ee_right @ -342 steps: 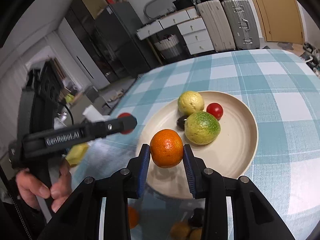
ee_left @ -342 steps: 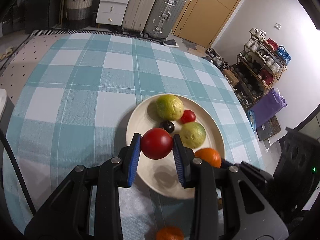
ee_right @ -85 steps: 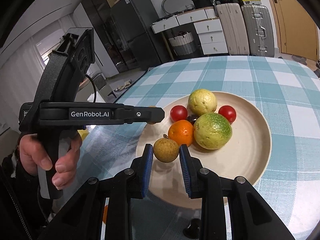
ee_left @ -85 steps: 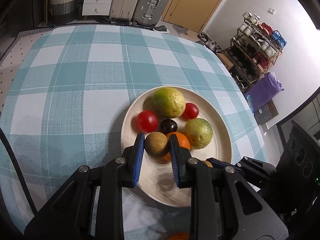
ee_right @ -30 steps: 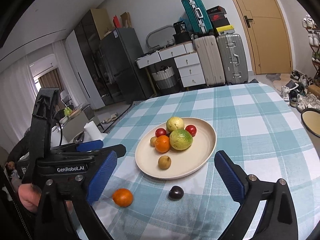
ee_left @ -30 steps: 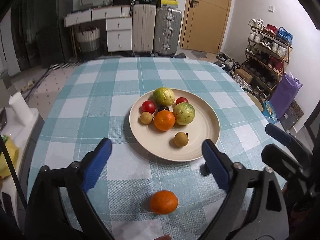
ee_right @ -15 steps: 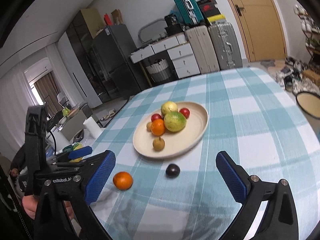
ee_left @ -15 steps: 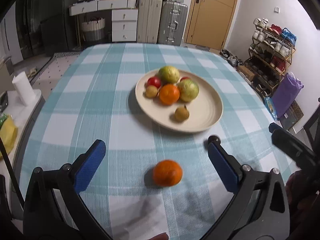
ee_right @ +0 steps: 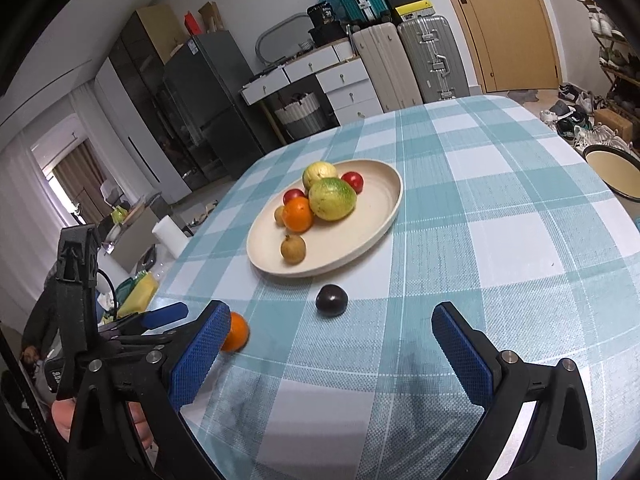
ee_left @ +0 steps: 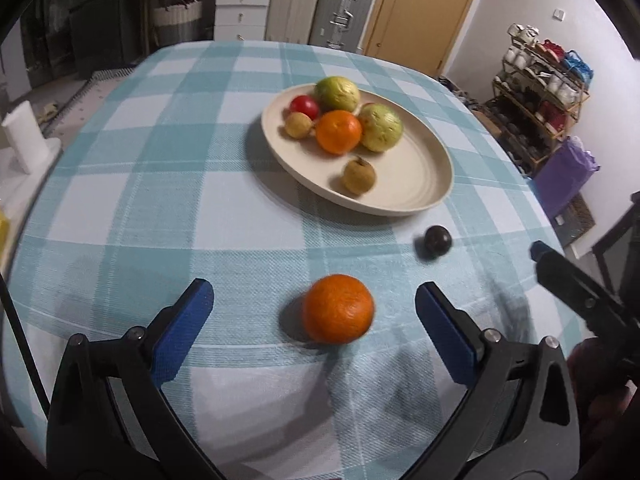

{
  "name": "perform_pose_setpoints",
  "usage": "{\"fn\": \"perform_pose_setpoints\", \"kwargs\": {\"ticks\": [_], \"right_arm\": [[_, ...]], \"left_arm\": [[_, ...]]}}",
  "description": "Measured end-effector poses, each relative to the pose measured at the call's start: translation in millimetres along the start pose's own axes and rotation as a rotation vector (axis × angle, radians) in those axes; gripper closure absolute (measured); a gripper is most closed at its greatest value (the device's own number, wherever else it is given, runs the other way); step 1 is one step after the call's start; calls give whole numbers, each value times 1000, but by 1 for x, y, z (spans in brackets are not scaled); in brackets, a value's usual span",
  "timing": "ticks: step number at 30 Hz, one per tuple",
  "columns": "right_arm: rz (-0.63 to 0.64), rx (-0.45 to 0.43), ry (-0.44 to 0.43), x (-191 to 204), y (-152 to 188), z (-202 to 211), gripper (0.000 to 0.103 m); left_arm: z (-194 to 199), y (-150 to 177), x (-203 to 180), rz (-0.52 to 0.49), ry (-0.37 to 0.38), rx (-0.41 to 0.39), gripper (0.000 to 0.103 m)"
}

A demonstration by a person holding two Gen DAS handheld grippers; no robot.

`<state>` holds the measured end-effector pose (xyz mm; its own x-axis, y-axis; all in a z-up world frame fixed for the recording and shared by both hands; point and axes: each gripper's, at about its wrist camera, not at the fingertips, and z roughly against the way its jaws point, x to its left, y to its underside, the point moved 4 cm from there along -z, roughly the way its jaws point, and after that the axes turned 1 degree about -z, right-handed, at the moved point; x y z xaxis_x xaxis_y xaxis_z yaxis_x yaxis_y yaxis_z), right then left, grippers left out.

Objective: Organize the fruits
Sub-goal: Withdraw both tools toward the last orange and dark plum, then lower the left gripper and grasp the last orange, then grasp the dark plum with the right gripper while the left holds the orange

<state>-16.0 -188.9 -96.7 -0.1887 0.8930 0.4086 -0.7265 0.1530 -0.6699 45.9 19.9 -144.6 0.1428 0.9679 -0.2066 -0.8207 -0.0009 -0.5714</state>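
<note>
A: Where are the loose fruits found?

B: An orange (ee_left: 338, 309) is seen on the cloth (ee_left: 160, 216), between the fingers of the left tongs (ee_left: 314, 312), untouched. A plum (ee_left: 437, 241) lies at about 2 o'clock from it, just off the rim of the plate (ee_left: 424, 184). In the right view the plum (ee_right: 331, 300) sits ahead of the right tongs (ee_right: 330, 336), toward 12 o'clock, with the orange (ee_right: 235, 332) partly hidden behind the left finger at 9 o'clock.

A: And the state of the tongs?

B: Both are spread wide; nothing is pinched by either.

A: How is the orange expected to handle?

B: It is judged firm, moderately heavy and round, with a dimpled skin that should be held well by the textured blue pads (ee_left: 180, 334). It should be taken across its widest middle, pads on opposite sides; a hold above or below the equator would likely let it squirt out or roll.

A: The plum?

B: It is judged lighter, smoother and softer, so it may slip or bruise. A gentle squeeze across the middle is advised.

A: Where would they be set?

B: On the plate, the fruits (ee_left: 352, 120) are crowded toward 11 o'clock, with one small brown fruit (ee_left: 359, 176) apart nearer the middle. The bare part toward 4 o'clock is judged the safest spot, since round fruit set against the pile could be knocked and rolled.
</note>
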Motion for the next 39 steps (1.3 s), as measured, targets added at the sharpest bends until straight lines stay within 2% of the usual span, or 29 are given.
{"fn": "perform_pose_setpoints", "kwargs": {"ticks": [7, 13, 14, 17, 20, 25, 31, 35, 39], "right_arm": [[0, 32, -2, 0, 4, -9, 0], [-2, 49, -4, 2, 6, -12, 0], [-2, 49, -4, 2, 7, -12, 0], [-2, 54, -9, 3, 8, -13, 0], [0, 64, -14, 4, 10, -14, 0], [-2, 71, -18, 3, 12, -16, 0], [-1, 82, -22, 2, 14, -17, 0], [-1, 105, -27, 2, 16, -21, 0], [-1, 124, -39, 3, 19, -26, 0]], "left_arm": [[-3, 4, -3, -8, 55, 11, 12], [-11, 6, 5, 44, 105, 47, 27], [-11, 7, 5, 48, 114, 49, 34], [-11, 7, 3, 35, 133, 45, 47], [-11, 8, -1, 19, 152, 51, 67], [-9, 9, -3, 19, 205, 35, 68], [-6, 8, 5, 47, 194, 28, 68], [-3, 8, 8, 67, 231, 25, 68], [1, 7, 8, 56, 237, 12, 68]]}}
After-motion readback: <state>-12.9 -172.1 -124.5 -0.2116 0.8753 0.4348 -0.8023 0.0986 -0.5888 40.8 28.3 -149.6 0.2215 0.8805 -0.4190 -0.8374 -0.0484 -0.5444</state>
